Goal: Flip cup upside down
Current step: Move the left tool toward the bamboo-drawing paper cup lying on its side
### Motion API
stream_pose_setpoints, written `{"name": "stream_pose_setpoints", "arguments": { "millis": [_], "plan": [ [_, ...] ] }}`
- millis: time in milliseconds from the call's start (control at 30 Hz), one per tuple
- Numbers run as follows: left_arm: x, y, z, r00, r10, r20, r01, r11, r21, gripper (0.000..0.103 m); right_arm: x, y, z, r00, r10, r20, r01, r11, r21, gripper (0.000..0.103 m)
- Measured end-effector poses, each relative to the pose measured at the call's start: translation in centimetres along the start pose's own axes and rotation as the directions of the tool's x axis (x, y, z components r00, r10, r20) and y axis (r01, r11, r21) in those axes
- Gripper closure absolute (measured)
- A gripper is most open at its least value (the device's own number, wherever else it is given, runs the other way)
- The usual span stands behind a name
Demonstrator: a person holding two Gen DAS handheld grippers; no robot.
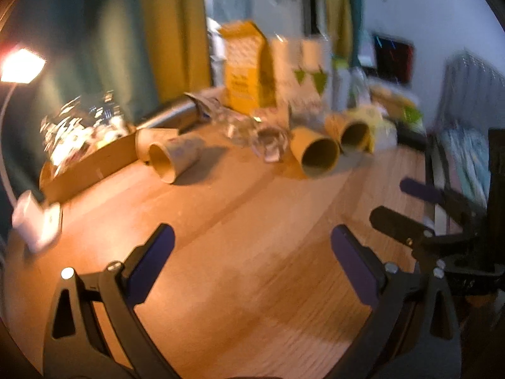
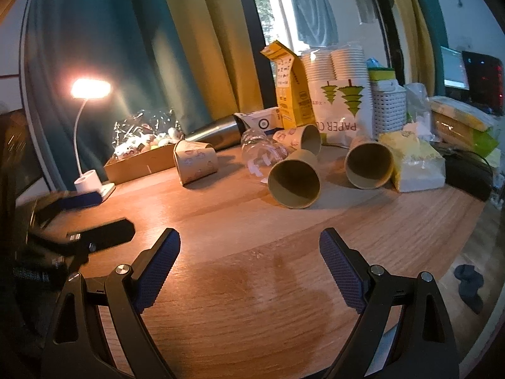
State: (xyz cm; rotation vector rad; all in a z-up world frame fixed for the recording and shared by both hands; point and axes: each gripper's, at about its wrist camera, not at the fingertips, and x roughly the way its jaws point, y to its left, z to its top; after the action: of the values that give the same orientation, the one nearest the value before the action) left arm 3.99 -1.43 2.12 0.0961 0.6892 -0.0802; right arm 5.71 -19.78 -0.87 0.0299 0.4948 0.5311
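Nearest, the right gripper (image 2: 249, 265) hung over the bare wooden table (image 2: 252, 300), its fingers spread wide and gripping nothing. Just to its left, the left gripper (image 1: 252, 259) likewise stood apart and empty above the boards. Farther on, several paper cups lay on their sides: one cup (image 2: 294, 183) with its mouth toward the camera, another (image 2: 368, 165) to its right, a third (image 2: 195, 162) to the left. Behind them stood a yellow carton (image 2: 290, 88) and a lit desk lamp (image 2: 91, 89).
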Motion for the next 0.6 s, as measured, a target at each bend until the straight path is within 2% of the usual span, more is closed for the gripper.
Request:
{"name": "stream_pose_setpoints", "arguments": {
  "millis": [100,200,333,400,433,500,600],
  "plan": [
    [0.2,1.5,3.3,0.999,0.044,-0.03,-0.042,0.997,0.066,0.003,1.0,-0.5,1.0,0.999,0.023,-0.03,-0.023,1.0,-0.008,0.011],
    [1.5,4.1,7.6,0.99,0.125,-0.072,-0.111,0.978,0.177,0.003,2.4,-1.0,1.9,0.996,0.052,-0.068,-0.053,0.999,-0.007,0.011],
    [4.6,7.8,12.8,0.977,0.134,-0.165,-0.089,0.963,0.256,0.003,4.7,-1.3,2.8,0.988,0.104,-0.115,-0.104,0.995,0.0,0.011],
    [6.6,9.5,15.1,0.97,0.165,-0.177,-0.109,0.951,0.29,0.003,5.8,-1.3,3.1,0.983,0.125,-0.132,-0.126,0.992,0.003,0.011],
    [7.9,10.2,16.1,0.965,0.161,-0.205,-0.092,0.947,0.308,0.003,6.4,-1.3,3.2,0.981,0.135,-0.142,-0.135,0.991,0.005,0.011],
    [10.9,11.0,17.3,0.951,0.175,-0.255,-0.07,0.925,0.374,0.003,7.3,-1.5,3.4,0.976,0.152,-0.154,-0.152,0.988,0.014,0.011],
    [15.5,11.3,18.1,0.926,0.255,-0.279,-0.082,0.855,0.511,0.003,8.3,-2.1,3.6,0.974,0.171,-0.148,-0.166,0.985,0.043,0.011]
  ]
}}
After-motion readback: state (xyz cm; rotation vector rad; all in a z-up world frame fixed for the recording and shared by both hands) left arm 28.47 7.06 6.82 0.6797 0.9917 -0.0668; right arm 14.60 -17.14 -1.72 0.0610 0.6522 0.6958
